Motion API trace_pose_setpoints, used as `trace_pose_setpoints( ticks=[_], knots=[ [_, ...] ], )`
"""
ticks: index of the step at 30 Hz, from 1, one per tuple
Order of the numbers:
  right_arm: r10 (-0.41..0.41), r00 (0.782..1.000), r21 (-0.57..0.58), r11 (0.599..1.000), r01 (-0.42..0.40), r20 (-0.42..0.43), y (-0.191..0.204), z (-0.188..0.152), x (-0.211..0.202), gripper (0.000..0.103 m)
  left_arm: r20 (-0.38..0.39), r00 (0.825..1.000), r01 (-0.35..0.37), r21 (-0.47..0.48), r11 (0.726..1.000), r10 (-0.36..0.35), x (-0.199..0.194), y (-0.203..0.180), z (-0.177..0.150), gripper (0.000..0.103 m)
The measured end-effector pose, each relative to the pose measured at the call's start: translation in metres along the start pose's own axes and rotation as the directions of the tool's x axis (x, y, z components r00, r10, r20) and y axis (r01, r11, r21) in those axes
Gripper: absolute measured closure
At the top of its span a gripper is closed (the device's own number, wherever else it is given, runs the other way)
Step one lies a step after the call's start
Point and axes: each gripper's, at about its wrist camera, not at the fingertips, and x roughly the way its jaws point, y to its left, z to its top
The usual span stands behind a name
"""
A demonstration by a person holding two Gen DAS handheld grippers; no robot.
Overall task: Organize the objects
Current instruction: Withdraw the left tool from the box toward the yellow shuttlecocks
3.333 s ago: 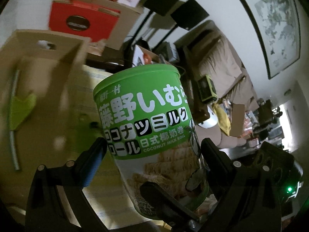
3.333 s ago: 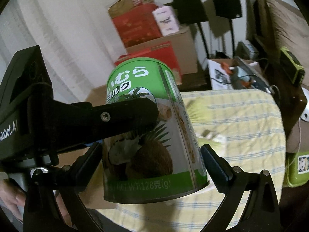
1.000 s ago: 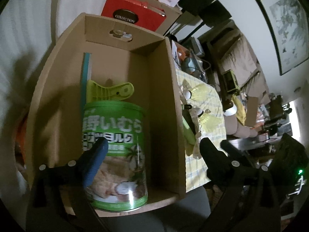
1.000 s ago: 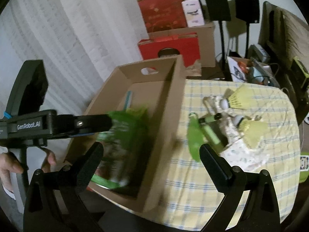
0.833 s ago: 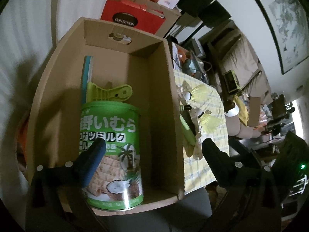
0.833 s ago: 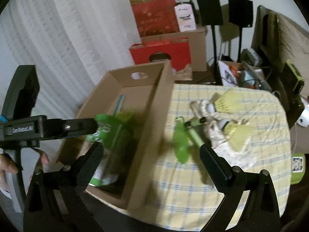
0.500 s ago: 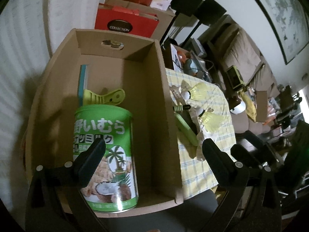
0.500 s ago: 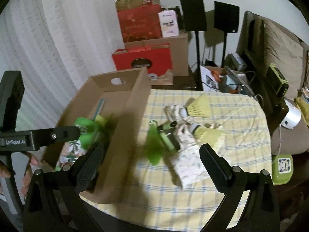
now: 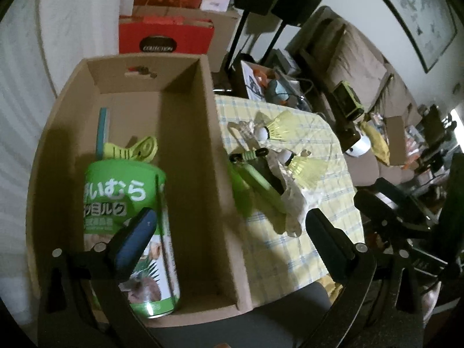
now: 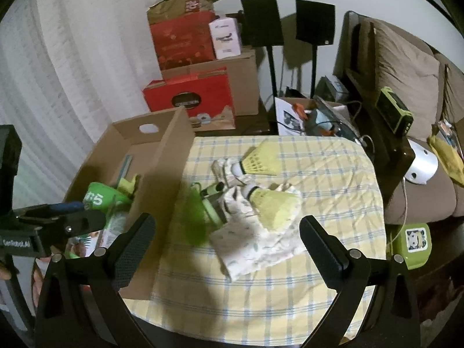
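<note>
- The green tin point(image 9: 127, 223) of coconut rolls stands upright in the near left corner of the cardboard box point(image 9: 214, 174), which sits at the left edge of the table.
- Behind the tin, farther into the box, lie a lime plastic clip point(image 9: 133, 150) and a thin teal strip point(image 9: 102, 133) along the left wall.
- The left gripper point(image 9: 229, 232) hangs above the box with its tongs spread wide and nothing between them; the blue-padded finger merely crosses in front of the tin in this view.
- The right gripper point(image 10: 226, 233) is likewise wide and empty, hovering over the near part of the table.
- Loose items remain on the yellow checked tablecloth point(image 10: 333, 174): two shuttlecocks point(image 10: 258, 159) with yellow ribbed skirts and white rounded heads, a white patterned cloth point(image 10: 255, 237), and a blurred group of green objects point(image 10: 200, 211) just beside the box wall, whose exact shape cannot be made out.
- The next pick probably suits the right gripper, which is nearest the pile.
- A shuttlecock's skirt looks thin and springy, so closing gently on the firm head end would likely hold better than squeezing the cone.
- The cloth is soft and rumpled; pinching a raised fold should give purchase, and lifting it may drag the near shuttlecock point(image 10: 272, 206) resting on it.
- The box walls are tall and matte, so anything carried needs to clear the rim before being lowered.
</note>
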Motion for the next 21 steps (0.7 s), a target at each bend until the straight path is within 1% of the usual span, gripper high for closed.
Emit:
trace_pose_setpoints(
  ticks=[4,7,16,21],
  knots=[
    [-0.013,1.0,0.023,1.0,0.013,0.004,-0.015,0.0,-0.002,0.002,0.018,1.0,0.002,0.004,1.0,-0.002,0.001,-0.01,0.003,0.0],
    [-0.022,1.0,0.045,0.999,0.022,0.006,-0.027,0.0,-0.004,0.002,0.021,0.999,0.027,-0.011,1.0,-0.027,0.005,-0.014,0.008,0.0],
    [-0.041,0.999,0.09,0.995,0.041,0.006,-0.061,0.0,-0.004,0.002,-0.023,0.997,0.071,-0.031,0.997,-0.072,0.032,-0.035,0.022,0.0],
    [-0.046,0.999,0.106,0.993,0.046,0.001,-0.076,-0.002,0.0,0.002,-0.052,0.996,0.077,-0.032,0.997,-0.078,0.051,-0.047,0.031,0.0]
  ],
)
